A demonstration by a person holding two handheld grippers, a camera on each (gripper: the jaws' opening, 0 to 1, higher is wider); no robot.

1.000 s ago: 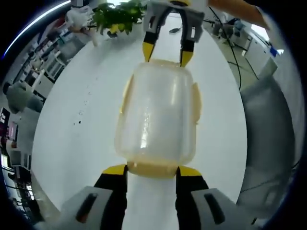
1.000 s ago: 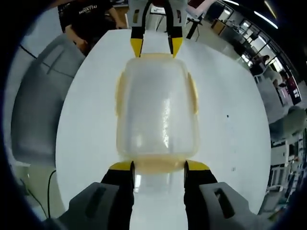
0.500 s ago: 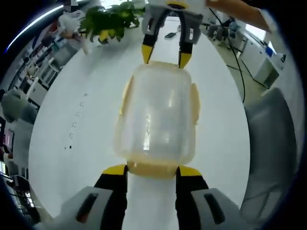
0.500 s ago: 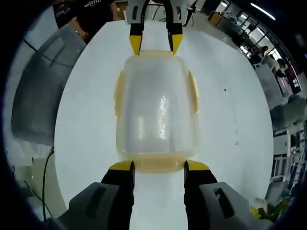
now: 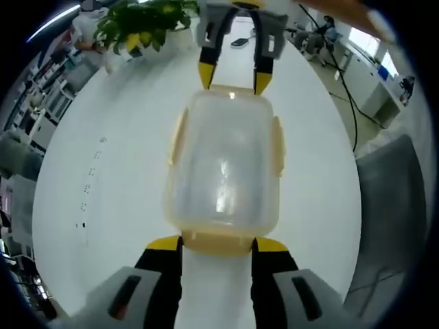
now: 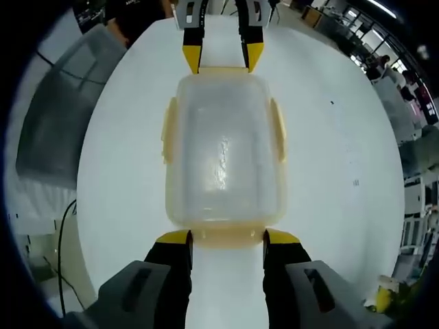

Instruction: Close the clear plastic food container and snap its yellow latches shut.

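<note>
1. Right now the clear rounded-rectangular plastic food container [image 5: 225,164] lies lid-up on the white round counter [image 5: 103,171], at the centre of the left gripper view and likewise at mid-frame in the right gripper view [image 6: 221,154].
2. My left gripper [image 5: 217,241] sits at the bottom of its view, fingers [image 5: 163,243] spread wide on either side of the yellow latch [image 5: 218,241] at the near short end; I judge they bracket it so I can press it down, though I cannot tell whether it has clicked.
3. My right gripper [image 6: 226,236] does the same at the opposite short end, fingers held wide around that end's yellow latch [image 6: 226,234]. It also appears at the top of the left gripper view [image 5: 233,77].
4. Working both ends at once keeps the box from sliding, I reckon.
5. Yellow side latches [image 6: 277,130] lie flat against the long walls, seemingly already down.
6. A green leafy plant [image 5: 137,24] stands at the upper left of the left gripper view, well apart from the work.
</note>
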